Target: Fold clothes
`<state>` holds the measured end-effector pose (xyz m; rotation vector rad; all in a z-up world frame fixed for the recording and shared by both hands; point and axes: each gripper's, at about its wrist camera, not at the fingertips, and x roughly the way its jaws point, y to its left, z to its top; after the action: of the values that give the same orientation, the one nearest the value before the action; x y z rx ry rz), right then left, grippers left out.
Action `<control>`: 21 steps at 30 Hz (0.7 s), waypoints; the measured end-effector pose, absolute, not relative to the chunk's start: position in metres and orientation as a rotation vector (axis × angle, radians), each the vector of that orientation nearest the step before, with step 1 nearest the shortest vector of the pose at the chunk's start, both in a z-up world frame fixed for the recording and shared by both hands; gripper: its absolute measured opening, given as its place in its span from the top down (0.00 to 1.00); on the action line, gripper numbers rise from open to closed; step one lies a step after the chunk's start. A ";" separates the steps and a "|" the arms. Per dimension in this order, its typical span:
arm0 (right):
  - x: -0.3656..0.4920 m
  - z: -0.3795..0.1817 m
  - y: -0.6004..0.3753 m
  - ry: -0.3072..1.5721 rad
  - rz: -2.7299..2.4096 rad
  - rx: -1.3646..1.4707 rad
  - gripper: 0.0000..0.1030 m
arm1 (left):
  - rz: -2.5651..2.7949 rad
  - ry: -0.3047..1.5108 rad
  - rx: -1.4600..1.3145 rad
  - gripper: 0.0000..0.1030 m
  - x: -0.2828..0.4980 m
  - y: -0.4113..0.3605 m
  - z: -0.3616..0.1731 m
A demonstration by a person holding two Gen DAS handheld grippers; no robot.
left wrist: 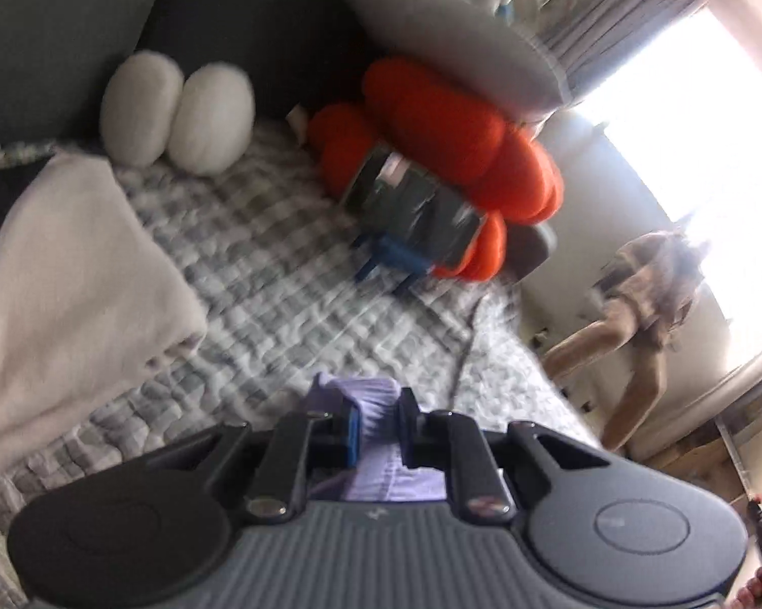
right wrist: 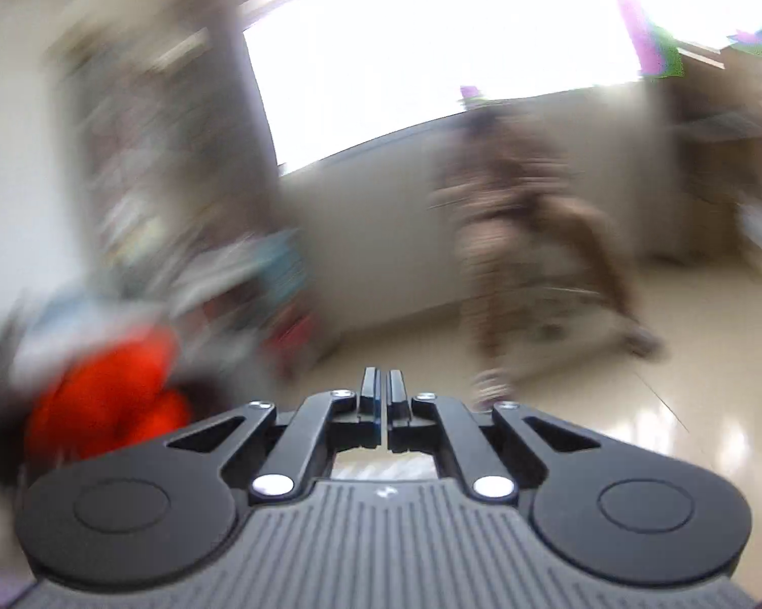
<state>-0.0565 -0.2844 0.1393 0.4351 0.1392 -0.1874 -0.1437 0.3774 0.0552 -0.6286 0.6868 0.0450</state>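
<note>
Orange plush [left wrist: 431, 142] and two white cushions [left wrist: 178, 111] on checked quilt [left wrist: 279, 274]

Left gripper [left wrist: 376, 424] clamps lavender garment [left wrist: 376, 462] over checked quilt [left wrist: 279, 274]; orange cushion [left wrist: 457, 152] near quilt's far edge.

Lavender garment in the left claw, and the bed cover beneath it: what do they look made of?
The lavender garment, pinched in the left claw, looks like thin woven cloth, matte, with fine ribbing or stripes; blur leaves it open. The bed cover looks like quilted cotton, grey-white checked, puckered into soft raised squares.
</note>
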 end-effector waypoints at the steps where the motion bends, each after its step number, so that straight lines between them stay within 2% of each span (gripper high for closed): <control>1: -0.054 0.136 -0.287 0.172 -0.199 0.432 0.98 | 0.034 0.681 -0.628 0.86 -0.147 0.377 0.057; 3: -0.049 0.130 -0.292 0.238 -0.221 0.425 0.98 | 0.011 0.669 -0.626 0.86 -0.154 0.378 0.061; 5: -0.043 0.122 -0.294 0.312 -0.231 0.415 0.86 | 0.005 0.709 -0.604 0.86 -0.160 0.375 0.053; 7: -0.024 0.108 -0.279 0.446 -0.155 0.379 0.86 | 0.032 0.758 -0.616 0.86 -0.161 0.378 0.039; 9: -0.004 0.092 -0.260 0.572 -0.094 0.325 0.75 | 0.059 0.784 -0.649 0.85 -0.161 0.381 0.029; 11: 0.013 0.082 -0.233 0.648 -0.047 0.260 0.41 | 0.075 0.788 -0.670 0.80 -0.157 0.381 0.026; 12: 0.021 0.079 -0.222 0.671 -0.007 0.227 0.38 | 0.077 0.792 -0.675 0.80 -0.153 0.379 0.026; 14: 0.029 0.073 -0.202 0.711 0.067 0.176 0.35 | 0.067 0.805 -0.675 0.70 -0.144 0.374 0.025; 16: 0.032 0.061 -0.189 0.773 0.128 0.140 0.35 | 0.079 0.813 -0.667 0.65 -0.139 0.369 0.024; 21: 0.045 0.033 -0.176 0.904 0.098 0.025 0.35 | 0.128 0.828 -0.636 0.67 -0.131 0.360 0.019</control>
<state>0.0447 -0.1759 0.0331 0.0247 0.9043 0.0979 -0.1314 0.3602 0.0188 -0.6358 0.8277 0.1282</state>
